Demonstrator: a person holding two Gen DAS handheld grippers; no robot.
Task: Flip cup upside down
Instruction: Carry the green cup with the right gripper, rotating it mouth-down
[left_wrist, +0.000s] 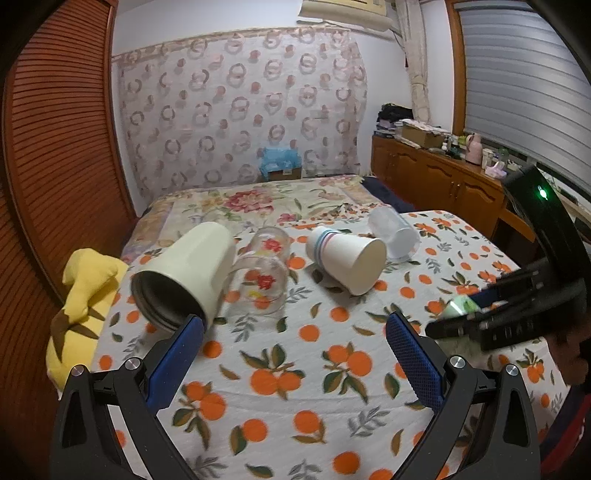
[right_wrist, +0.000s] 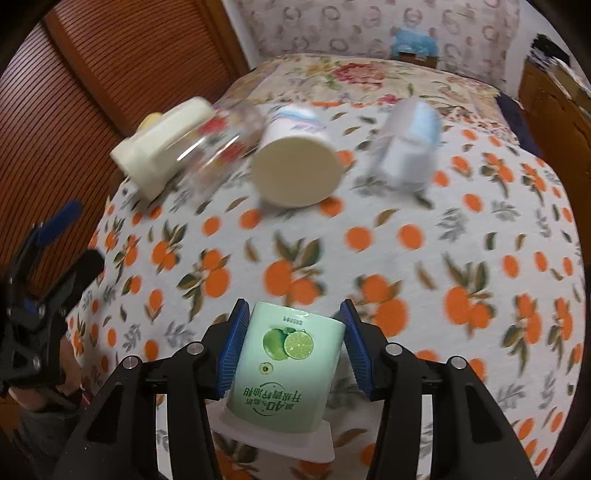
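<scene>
A glossy green lime-printed cup (right_wrist: 286, 365) is being gripped upside down between the ribbed blue pads (right_wrist: 232, 350) of the right claw (right_wrist: 291, 350). The left claw (left_wrist: 295, 354) is being held wide open over the fleecy orange-print cloth (left_wrist: 295, 387); the far cups are being blurred.

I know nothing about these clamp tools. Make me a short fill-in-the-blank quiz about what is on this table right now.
1. The right gripper has its jaws closed on a green cup printed with a picture of a ____.
2. The left gripper has its jaws open and holds ____.
3. The tablecloth is printed with ____ fruits and leaves.
4. The cream mug lies on its ____.

Missing words: lime; nothing; orange; side
</scene>
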